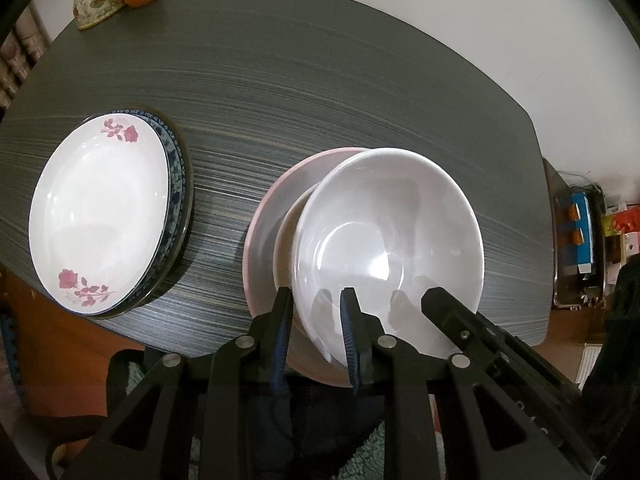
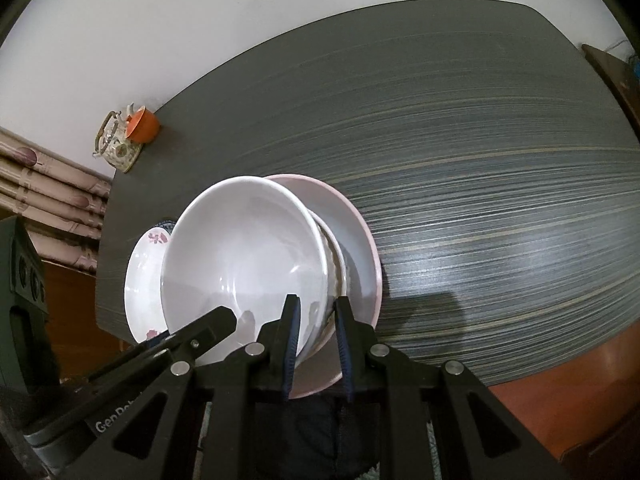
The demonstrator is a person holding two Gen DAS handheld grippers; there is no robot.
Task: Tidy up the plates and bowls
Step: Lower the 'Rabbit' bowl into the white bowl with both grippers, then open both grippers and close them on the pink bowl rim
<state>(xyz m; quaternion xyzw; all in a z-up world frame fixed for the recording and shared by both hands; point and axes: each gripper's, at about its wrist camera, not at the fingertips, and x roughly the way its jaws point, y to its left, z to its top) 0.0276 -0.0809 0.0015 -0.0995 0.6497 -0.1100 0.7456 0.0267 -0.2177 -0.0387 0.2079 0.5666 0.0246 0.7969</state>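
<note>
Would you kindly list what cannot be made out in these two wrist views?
- Left wrist view: the blue-patterned plate shows only its rim; the rose plate covers the rest.
- Both views: the bowl beneath the white bowl shows only a rim sliver.
- Right wrist view: the white bowl hides most of the rose plate.
- Both views: the near edge of the pink plate is hidden by the hand-held gripper frames.
- Teapot pattern: too small.

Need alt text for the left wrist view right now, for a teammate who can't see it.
Both tongs, left and right, pinch the near rim of a white bowl nested over a pink plate on a dark striped table. A rose-patterned plate stack sits left.
</note>
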